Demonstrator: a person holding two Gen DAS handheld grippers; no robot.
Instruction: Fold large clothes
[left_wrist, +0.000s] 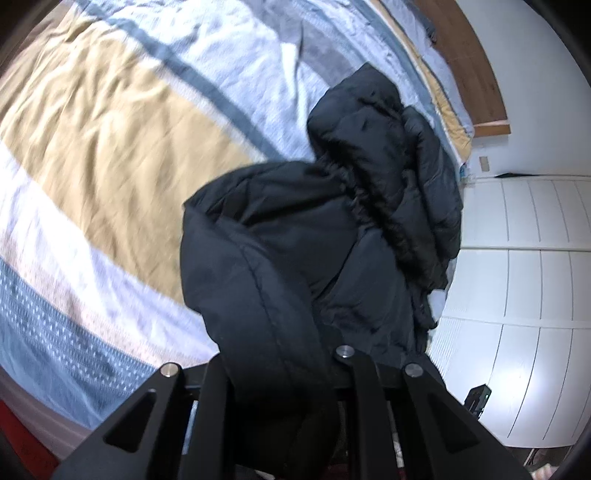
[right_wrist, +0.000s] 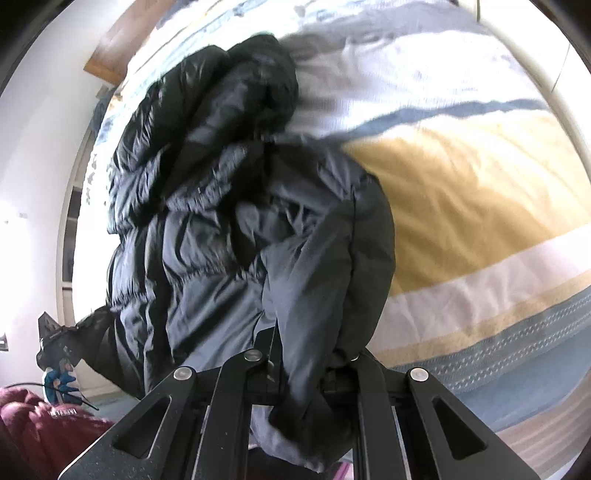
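The black puffer jacket (left_wrist: 317, 236) lies bunched on the striped bedspread (left_wrist: 110, 122), with a thick fold of it rising straight into the left gripper (left_wrist: 280, 373). That gripper's fingers are closed in on the fold, pinching it, though the fingertips themselves are buried in fabric and cannot be seen. The rest of the jacket trails away to the far right, towards the bed's edge, its fur-trimmed hood (left_wrist: 376, 206) crumpled on top.

In the right wrist view the same jacket (right_wrist: 221, 206) fills the left and middle, and a sleeve-like roll of it hangs down between the fingers of the right gripper (right_wrist: 310, 369), which is clamped on the cloth; again the tips are hidden.

Both views are motion-blurred, so seams and stripes smear. To the left in the right view sit a maroon garment (right_wrist: 40, 417) and a small blue object (right_wrist: 59, 376), hard to identify. White panelled doors (left_wrist: 517, 288) and a wooden headboard (left_wrist: 465, 62) stand to the right in the left view.
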